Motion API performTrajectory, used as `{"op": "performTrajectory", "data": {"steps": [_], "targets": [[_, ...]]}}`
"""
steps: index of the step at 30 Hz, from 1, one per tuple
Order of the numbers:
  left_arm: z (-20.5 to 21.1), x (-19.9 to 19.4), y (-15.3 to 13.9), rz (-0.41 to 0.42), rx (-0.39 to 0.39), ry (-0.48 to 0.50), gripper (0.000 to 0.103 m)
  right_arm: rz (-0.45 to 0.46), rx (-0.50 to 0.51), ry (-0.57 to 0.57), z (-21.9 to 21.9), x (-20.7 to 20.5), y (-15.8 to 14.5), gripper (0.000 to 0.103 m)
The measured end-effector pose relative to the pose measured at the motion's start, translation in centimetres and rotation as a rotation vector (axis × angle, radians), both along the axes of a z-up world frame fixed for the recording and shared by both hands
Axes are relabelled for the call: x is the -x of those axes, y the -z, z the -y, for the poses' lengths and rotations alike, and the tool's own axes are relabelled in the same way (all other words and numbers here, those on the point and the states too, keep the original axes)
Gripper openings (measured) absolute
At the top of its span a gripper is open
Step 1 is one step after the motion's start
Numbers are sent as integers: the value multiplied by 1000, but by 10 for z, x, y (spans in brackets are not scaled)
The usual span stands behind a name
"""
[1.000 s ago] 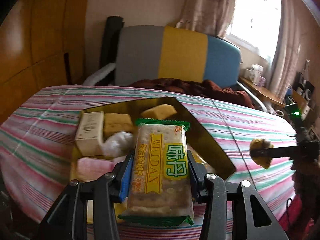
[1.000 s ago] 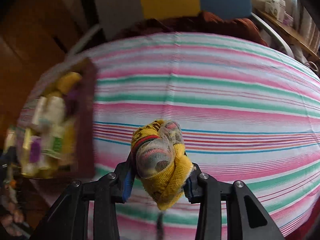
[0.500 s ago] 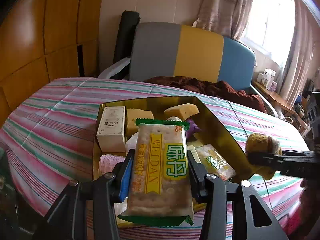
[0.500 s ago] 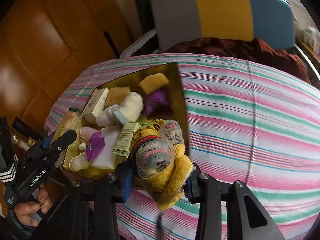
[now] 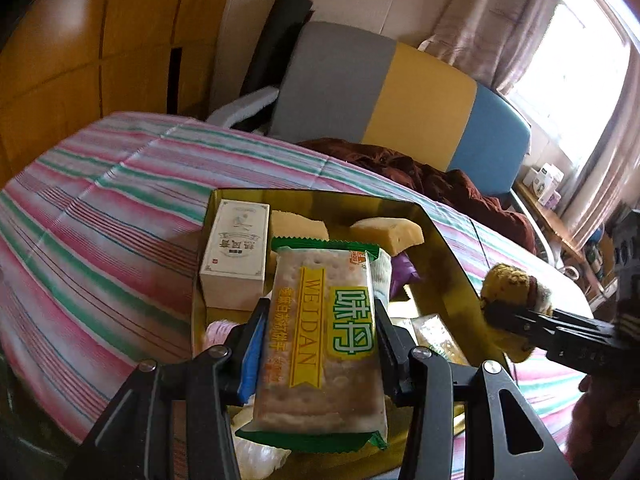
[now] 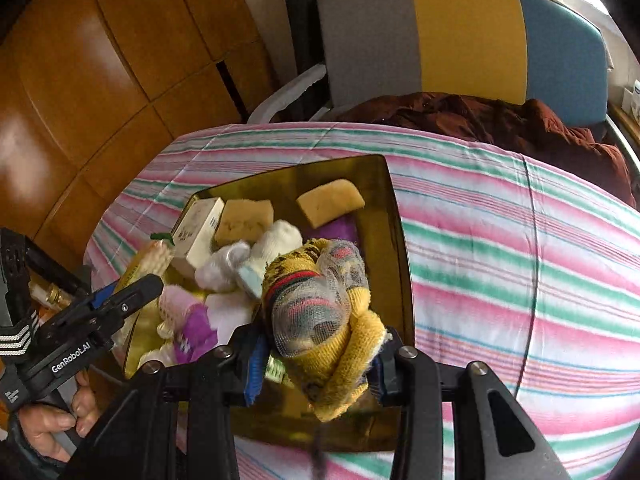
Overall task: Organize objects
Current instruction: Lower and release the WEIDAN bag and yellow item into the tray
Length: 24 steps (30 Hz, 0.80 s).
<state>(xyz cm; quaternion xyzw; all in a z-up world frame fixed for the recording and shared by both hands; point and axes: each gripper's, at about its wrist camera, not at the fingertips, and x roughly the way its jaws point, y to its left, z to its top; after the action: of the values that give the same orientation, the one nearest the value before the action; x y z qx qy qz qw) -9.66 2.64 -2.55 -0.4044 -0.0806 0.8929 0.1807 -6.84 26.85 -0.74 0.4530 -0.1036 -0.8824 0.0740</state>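
My left gripper (image 5: 320, 344) sits at the bottom centre of the left wrist frame, its fingers (image 5: 252, 344) closed narrowly on the long sides of a cracker packet (image 5: 324, 344) that hangs over the near end of the gold tray (image 5: 444, 240). In the right wrist frame my right gripper (image 6: 320, 354) is clamped on a rolled yellow sock (image 6: 324, 320), low centre, above the tray's near right corner. The tray lies on the striped cloth (image 6: 520, 248) and holds a white box (image 5: 236, 252), two sponge pieces (image 6: 330, 202), white socks (image 6: 248, 256) and a purple item (image 6: 198, 326). At lower left of that frame, a hand (image 6: 52, 420) grips the left tool.
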Motion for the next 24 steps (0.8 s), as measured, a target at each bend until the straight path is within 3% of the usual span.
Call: {"op": "performTrajectory", "data": {"steps": [10,12,24], "targets": [[-25,41,12,84,-25,-11,48,58,21,-13,5,56,24,46],[-29,45,17,102,-25,-14,53,56,40,1,0,57,26,47],[-24,20,20,29,32,-36,56,11,51,12,-3,47,20,51]]}}
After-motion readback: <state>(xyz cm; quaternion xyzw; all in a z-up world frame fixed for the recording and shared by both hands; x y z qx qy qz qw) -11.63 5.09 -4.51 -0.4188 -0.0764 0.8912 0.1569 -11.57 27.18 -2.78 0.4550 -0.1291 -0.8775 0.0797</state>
